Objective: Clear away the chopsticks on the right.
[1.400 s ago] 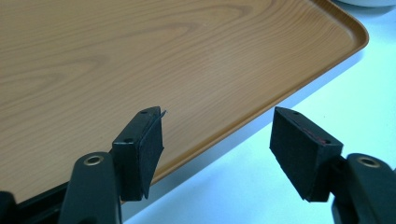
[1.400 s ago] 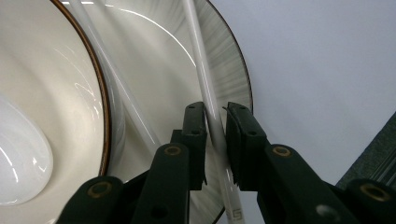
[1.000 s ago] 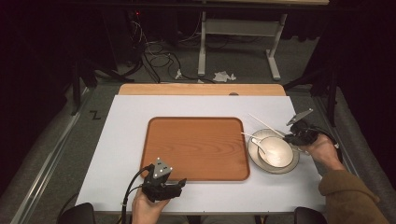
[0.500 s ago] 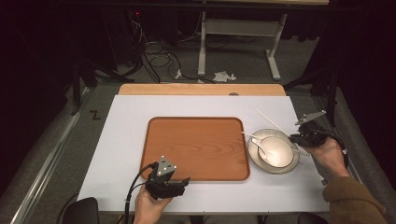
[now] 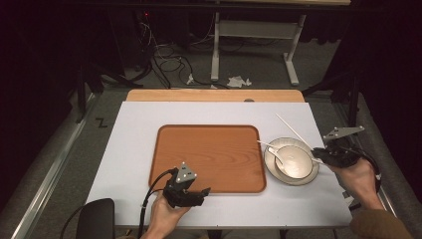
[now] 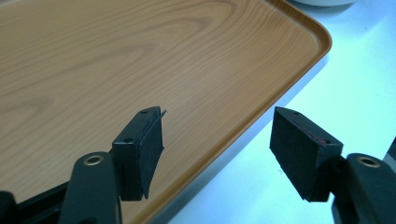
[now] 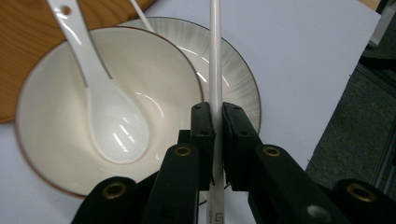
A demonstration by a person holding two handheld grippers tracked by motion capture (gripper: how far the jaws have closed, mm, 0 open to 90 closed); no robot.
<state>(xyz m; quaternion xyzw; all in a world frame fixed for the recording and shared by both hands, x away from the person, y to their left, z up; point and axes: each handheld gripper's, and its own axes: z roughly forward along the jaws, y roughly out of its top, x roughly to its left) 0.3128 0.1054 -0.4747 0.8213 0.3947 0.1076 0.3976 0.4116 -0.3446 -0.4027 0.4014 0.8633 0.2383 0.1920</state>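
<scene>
A white chopstick [image 7: 215, 70] runs up between the jaws of my right gripper [image 7: 215, 121], which is shut on it. In the high view the chopstick [image 5: 293, 130] slants away to the far left from the right gripper [image 5: 318, 152], at the table's right edge. Just left of it a cream bowl [image 5: 298, 164] sits on a ribbed plate [image 5: 268, 162] with a white ceramic spoon [image 7: 112, 126] lying inside. My left gripper [image 5: 203, 191] hovers open at the front edge of the wooden tray [image 5: 209, 149]. Its jaws [image 6: 217, 140] straddle the tray's rim [image 6: 261, 121] with nothing between them.
The tray is bare. A second thin white stick [image 7: 140, 14] pokes out past the bowl's far rim. The white table [image 5: 134, 139] has open room left of the tray. A wooden board [image 5: 214, 95] lies along the far edge.
My right gripper has drawn a little to the right and toward the person, away from the bowl, carrying the chopstick. The left gripper has hardly moved.
</scene>
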